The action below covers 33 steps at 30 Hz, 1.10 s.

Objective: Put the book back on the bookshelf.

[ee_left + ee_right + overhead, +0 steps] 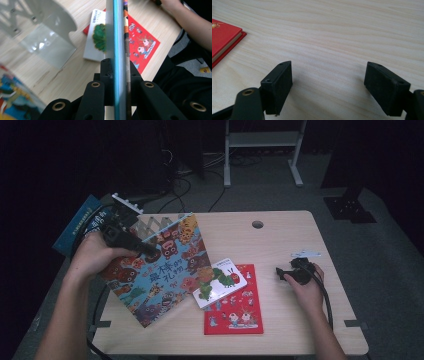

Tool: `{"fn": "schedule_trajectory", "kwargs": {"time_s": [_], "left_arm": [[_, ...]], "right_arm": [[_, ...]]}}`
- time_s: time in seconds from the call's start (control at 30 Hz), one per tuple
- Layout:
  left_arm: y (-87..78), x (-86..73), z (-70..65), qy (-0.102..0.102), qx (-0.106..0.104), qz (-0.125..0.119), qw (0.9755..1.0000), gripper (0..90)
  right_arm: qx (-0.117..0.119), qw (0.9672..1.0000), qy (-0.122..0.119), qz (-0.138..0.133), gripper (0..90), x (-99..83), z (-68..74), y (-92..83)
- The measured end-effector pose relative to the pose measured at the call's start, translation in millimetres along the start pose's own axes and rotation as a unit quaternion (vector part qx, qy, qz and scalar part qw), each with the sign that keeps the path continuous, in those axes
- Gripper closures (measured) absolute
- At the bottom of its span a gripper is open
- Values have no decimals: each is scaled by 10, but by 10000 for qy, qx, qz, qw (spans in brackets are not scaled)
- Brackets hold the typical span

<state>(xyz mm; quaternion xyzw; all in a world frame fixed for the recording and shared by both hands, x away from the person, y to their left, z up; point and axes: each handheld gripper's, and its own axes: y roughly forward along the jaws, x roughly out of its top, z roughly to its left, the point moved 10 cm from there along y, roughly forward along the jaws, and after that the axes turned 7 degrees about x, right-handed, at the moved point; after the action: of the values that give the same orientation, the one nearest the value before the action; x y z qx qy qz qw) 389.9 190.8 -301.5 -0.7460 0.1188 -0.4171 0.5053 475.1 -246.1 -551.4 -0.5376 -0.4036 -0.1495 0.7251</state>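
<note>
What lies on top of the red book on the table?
A small white caterpillar book lies across the red book's upper left corner. That corner of the red cover is hidden beneath it.

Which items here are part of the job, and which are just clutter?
In play:
- large picture book, clamped in the left hand-held gripper
- metal bookend
- caterpillar book
- red book

Lying about:
- blue book off the table's left edge
- right hand-held gripper, open, holding nothing

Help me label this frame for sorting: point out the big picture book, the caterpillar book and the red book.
big picture book (165, 275): high view, middle of its colourful cover.
caterpillar book (220, 282): high view, the green caterpillar on its white cover.
red book (240, 312): high view, lower part of its cover.
</note>
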Motion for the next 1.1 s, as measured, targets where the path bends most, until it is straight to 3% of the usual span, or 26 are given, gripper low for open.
{"fn": "schedule_trajectory", "kwargs": {"time_s": [0.33,0.57,0.8,1.1], "left_arm": [[-253,-348,297,-476,283,-67,9984,800],[-372,-553,492,-777,510,-21,9957,800],[-482,-726,688,-1151,735,-11,9906,800],[-592,-879,914,-1589,1007,52,9821,800]], "right_arm": [[-25,10000,28,-2,217,0,-6,-1],[-28,10000,30,-2,218,-1,-6,-1],[-29,10000,28,-2,219,0,-7,-1],[-31,10000,31,-4,221,0,-7,-2]]}}
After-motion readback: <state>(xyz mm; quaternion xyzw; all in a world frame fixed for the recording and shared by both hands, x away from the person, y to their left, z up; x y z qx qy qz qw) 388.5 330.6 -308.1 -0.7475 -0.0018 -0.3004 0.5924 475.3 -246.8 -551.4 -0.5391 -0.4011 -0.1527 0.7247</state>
